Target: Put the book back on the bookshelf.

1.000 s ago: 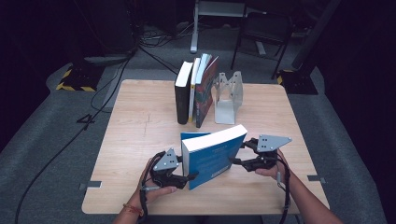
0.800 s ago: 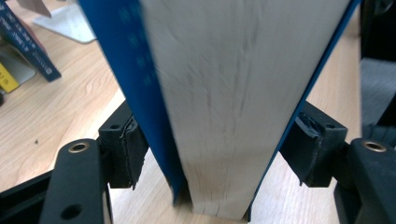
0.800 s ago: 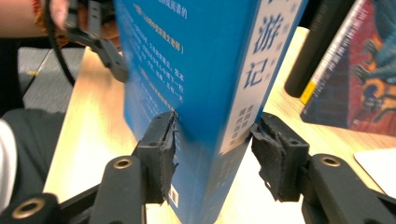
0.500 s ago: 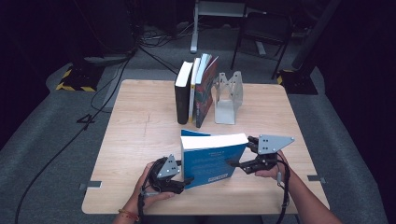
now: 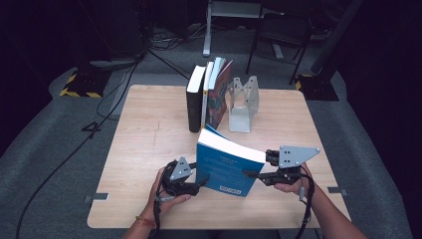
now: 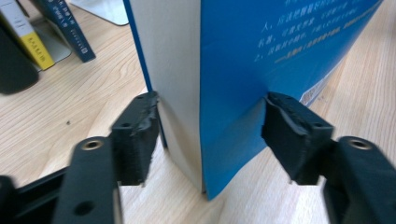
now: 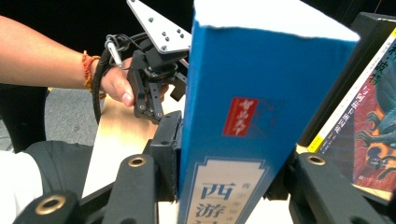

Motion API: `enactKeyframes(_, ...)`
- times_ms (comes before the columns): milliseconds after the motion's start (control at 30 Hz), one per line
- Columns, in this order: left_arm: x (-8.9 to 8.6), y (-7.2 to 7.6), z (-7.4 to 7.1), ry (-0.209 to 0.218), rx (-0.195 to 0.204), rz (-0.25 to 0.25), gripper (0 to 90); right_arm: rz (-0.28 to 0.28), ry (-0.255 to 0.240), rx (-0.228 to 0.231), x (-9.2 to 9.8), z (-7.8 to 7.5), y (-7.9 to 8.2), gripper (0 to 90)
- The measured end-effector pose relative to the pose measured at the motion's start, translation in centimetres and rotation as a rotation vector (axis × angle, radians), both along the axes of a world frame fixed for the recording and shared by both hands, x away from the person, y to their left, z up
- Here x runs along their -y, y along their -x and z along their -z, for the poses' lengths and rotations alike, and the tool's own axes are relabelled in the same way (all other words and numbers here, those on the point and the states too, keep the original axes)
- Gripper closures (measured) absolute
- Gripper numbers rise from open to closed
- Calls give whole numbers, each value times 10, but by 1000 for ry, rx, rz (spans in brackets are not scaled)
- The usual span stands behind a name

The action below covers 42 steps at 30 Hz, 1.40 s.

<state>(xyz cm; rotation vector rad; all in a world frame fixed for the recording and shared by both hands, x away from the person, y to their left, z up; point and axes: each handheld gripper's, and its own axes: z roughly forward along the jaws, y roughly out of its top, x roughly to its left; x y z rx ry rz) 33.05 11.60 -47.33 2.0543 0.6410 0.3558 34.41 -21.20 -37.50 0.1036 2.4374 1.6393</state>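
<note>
The blue book [image 5: 226, 167] is now standing more upright than a second ago, when it was leaning lower over the front of the surface [image 5: 149, 134]; its right end is sitting higher and its page edge is facing up. The right hand-held gripper [image 5: 255, 174] has risen with it, and its jaws have just been closing; in the right gripper view they are clamping the book's spine [image 7: 233, 154] from both sides. The left hand-held gripper [image 5: 201, 181] is sitting about where it was, low at the book's left end, its pads [image 6: 135, 135] pressing the front and back covers with the page block between them, so it too is grasping the book. The book's lower corner is resting near the front edge, midway between the two hands.

Further back on the pale wooden surface, a row of books [image 5: 206, 94] is standing beside a metal bookend [image 5: 242, 102], unchanged. Around it, grey carpet [image 5: 50, 149] is running off into a dark room with cables [image 5: 124, 84] and a chair [image 5: 278, 35] behind.
</note>
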Motion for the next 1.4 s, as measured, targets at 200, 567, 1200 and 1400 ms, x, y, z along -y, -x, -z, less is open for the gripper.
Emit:
enactKeyframes(200,3,2,-1,-12,18,-20,336,45,-18,-45,-9,-23,2,534)
enactKeyframes(567,12,1,1,10,59,-73,335,107,100,-89,-23,-38,3,496)
enactKeyframes(1200,-52,20,5,-85,-131,-121,248,198,180,-135,-32,-44,2,605)
enactKeyframes(1400,-80,30,14,-113,-154,-173,217,204,192,-156,-33,-46,-1,607)
